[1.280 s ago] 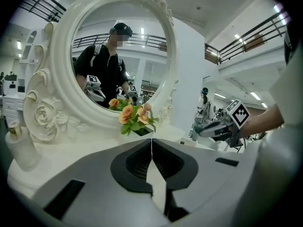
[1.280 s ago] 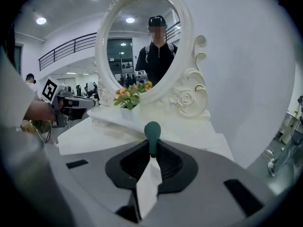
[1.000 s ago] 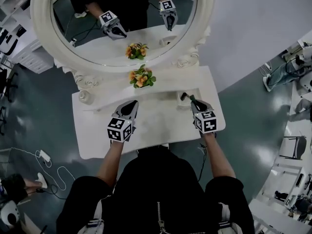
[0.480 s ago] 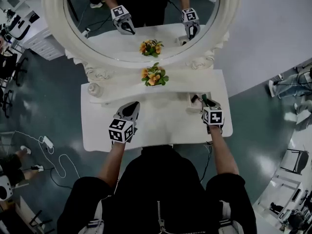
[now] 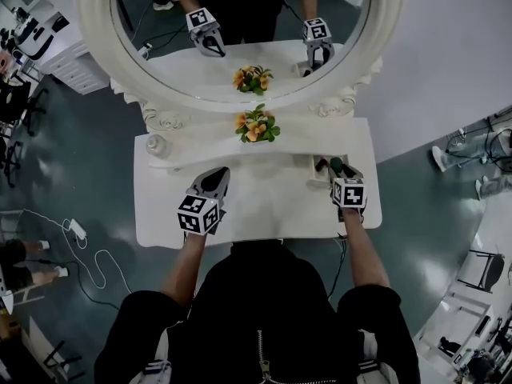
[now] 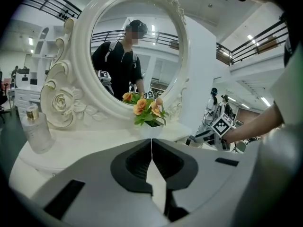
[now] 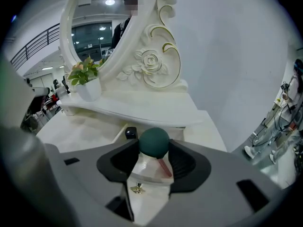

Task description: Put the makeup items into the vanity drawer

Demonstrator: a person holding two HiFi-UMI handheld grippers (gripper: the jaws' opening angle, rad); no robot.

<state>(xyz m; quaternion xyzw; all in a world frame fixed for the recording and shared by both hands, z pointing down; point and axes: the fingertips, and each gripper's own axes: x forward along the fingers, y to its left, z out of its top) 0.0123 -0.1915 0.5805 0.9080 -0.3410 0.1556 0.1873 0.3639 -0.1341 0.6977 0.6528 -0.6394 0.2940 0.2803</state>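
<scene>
On the right of the white vanity [image 5: 264, 206] a small drawer [image 5: 314, 173] stands pulled out. My right gripper [image 5: 339, 169] hangs over it, its jaws just opened. Between them is a makeup applicator with a round green head [image 7: 154, 142] and a pink handle [image 7: 164, 166]. It lies down into the drawer [image 7: 144, 174], and the pads do not clamp it. A small black item [image 7: 130, 133] sits at the drawer's far end. My left gripper [image 5: 211, 184] rests shut and empty over the tabletop's left half, its tips meeting [image 6: 151, 143].
An oval mirror [image 5: 240, 30] with a carved white frame rises behind a raised shelf. The shelf carries a pot of orange flowers [image 5: 256, 126] and, at its left end, a clear bottle [image 5: 158, 145]. A gold knob [image 7: 138, 189] marks the drawer front. The table's right edge lies close to my right gripper.
My right gripper has sunk over the open drawer with the green-headed applicator and its jaws have spread. The head view has shifted, and the left gripper has hardly moved on the table.
</scene>
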